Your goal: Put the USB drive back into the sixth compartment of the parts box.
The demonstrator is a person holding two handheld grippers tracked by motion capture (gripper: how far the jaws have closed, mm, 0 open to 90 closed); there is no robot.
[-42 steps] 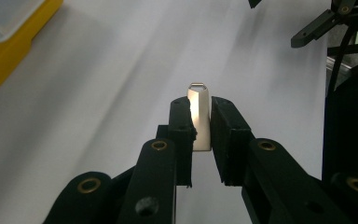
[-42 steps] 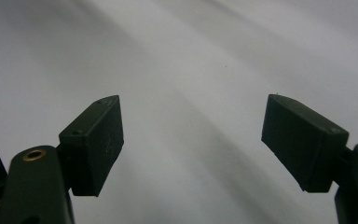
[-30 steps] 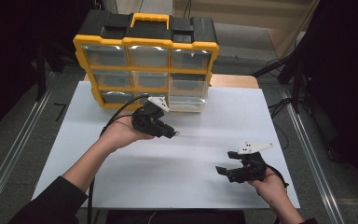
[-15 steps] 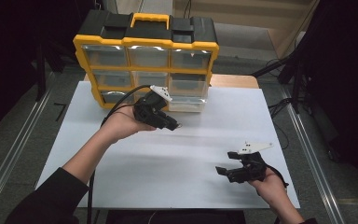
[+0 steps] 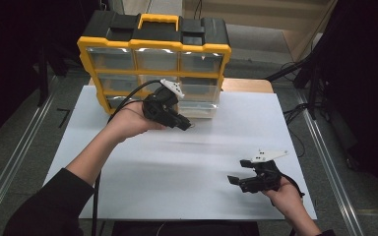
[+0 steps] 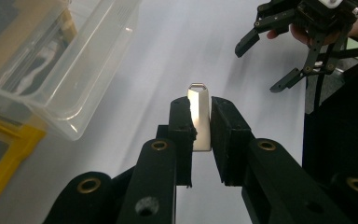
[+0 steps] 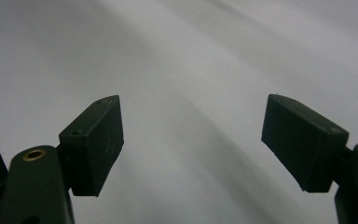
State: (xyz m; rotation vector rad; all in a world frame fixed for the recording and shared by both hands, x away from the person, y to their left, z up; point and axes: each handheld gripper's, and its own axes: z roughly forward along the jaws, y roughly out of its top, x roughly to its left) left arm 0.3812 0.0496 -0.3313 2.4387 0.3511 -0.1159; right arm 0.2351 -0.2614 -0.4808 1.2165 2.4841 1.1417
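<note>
Left gripper [image 6: 199, 122] pinches a small metal tag [image 6: 199, 119].
Right gripper [image 7: 193, 140] rests spread wide over the white table [image 5: 177, 167].

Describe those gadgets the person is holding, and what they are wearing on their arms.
Both the left gripper and the right gripper are black, with two blocky jaws on brass-riveted links. Each carries a pale grey three-cornered plate on top and trails a black cable. The left arm has a dark sleeve.

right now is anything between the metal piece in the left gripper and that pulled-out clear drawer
Nothing visible. The left gripper is shut on the small metal piece, and the clear drawer sits pulled out of the yellow organizer just beside it, open side up, with only bare white table between them.
</note>
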